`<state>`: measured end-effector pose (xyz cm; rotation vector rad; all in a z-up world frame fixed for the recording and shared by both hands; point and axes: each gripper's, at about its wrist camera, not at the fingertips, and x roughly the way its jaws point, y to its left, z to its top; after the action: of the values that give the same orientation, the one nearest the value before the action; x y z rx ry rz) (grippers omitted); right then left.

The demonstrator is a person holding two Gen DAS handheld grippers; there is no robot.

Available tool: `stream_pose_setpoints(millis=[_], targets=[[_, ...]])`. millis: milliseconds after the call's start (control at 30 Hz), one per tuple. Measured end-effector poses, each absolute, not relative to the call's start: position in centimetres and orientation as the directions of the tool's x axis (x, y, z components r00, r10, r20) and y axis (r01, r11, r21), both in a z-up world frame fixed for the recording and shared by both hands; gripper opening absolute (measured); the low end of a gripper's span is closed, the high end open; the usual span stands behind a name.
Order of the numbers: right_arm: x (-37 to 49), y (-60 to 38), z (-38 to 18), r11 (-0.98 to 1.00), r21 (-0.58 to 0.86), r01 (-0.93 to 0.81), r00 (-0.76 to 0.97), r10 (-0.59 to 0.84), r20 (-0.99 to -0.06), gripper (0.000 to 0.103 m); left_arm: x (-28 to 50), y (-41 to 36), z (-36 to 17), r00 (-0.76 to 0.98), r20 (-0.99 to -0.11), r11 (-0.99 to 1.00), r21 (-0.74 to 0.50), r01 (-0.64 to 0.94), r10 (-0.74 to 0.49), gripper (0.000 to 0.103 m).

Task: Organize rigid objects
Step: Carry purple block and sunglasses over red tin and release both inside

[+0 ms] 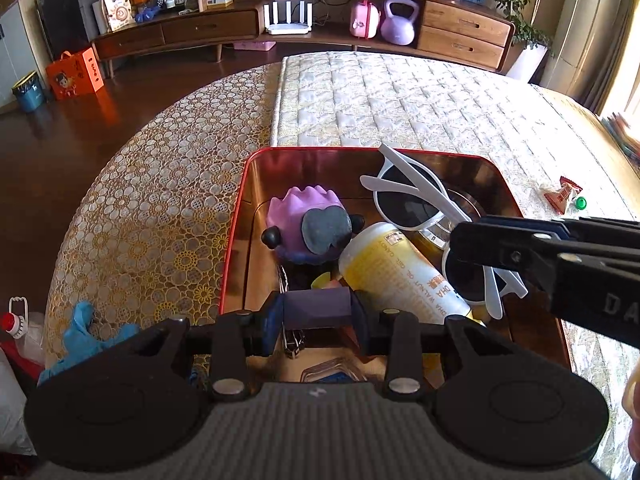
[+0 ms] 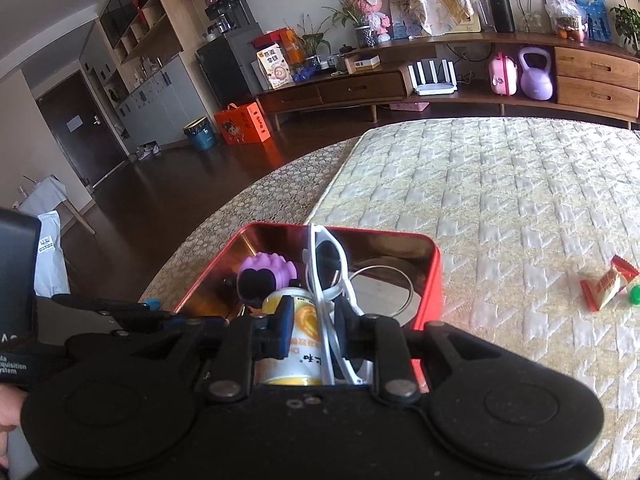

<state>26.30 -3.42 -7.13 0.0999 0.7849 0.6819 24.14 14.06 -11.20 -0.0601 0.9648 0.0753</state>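
A red tin (image 1: 236,232) with a coppery inside stands on the table. In it lie a purple toy figure (image 1: 308,220), a yellow-and-white bottle (image 1: 400,268) on its side and white sunglasses (image 1: 408,200). My left gripper (image 1: 318,308) hangs over the tin's near end, shut on a small dull purple block (image 1: 316,306). My right gripper (image 1: 456,240) reaches in from the right, low over the sunglasses. In the right wrist view that right gripper (image 2: 316,328) is open; the sunglasses (image 2: 326,276) frame and the bottle (image 2: 304,320) show in the gap, with no pad pressing on either.
A metal clip (image 1: 290,340) lies in the tin near the left gripper, and a round metal ring (image 2: 380,288) lies on the tin's floor. A red candy wrapper (image 2: 604,282) and a green bit (image 2: 634,294) sit on the quilted mat (image 2: 500,184). A blue glove (image 1: 86,328) lies at the left.
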Motion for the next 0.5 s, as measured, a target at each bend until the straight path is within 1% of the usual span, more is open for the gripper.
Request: stream_pose_setpoints(millis=[100, 133, 200, 233, 333, 500], targets=[[25.9, -3.9, -6.9, 0.787, 0.331, -0.521, 0.509, 0.598, -0.620, 0.031, 24.0, 14.1, -11.2, 0.559, -0.828, 0.995, -0.028, -0.100, 0.033, 0.038], [25.8, -4.1, -6.8, 0.788, 0.329, -0.521, 0.509, 0.596, -0.622, 0.033, 23.9, 14.1, -11.1, 0.558, -0.829, 0.994, -0.027, -0.102, 0.035, 0.041], [25.7, -4.2, -6.7, 0.799, 0.312, -0.514, 0.512, 0.578, -0.635, 0.039, 23.6, 14.0, -11.0, 0.561, -0.826, 0.994, -0.020, -0.105, 0.043, 0.048], [25.5, -4.3, -6.7, 0.803, 0.306, -0.511, 0.513, 0.570, -0.642, 0.039, 23.5, 13.9, -10.9, 0.565, -0.824, 0.994, -0.020, -0.106, 0.044, 0.051], [25.2, -4.7, -6.6, 0.806, 0.312, -0.503, 0.508, 0.567, -0.648, 0.040, 23.0, 13.7, -10.4, 0.572, -0.819, 0.994, -0.024, -0.108, 0.042, 0.057], [24.4, -5.3, -6.0, 0.812, 0.305, -0.497, 0.512, 0.559, -0.652, 0.042, 22.1, 13.2, -9.7, 0.578, -0.815, 0.994, -0.024, -0.107, 0.042, 0.058]])
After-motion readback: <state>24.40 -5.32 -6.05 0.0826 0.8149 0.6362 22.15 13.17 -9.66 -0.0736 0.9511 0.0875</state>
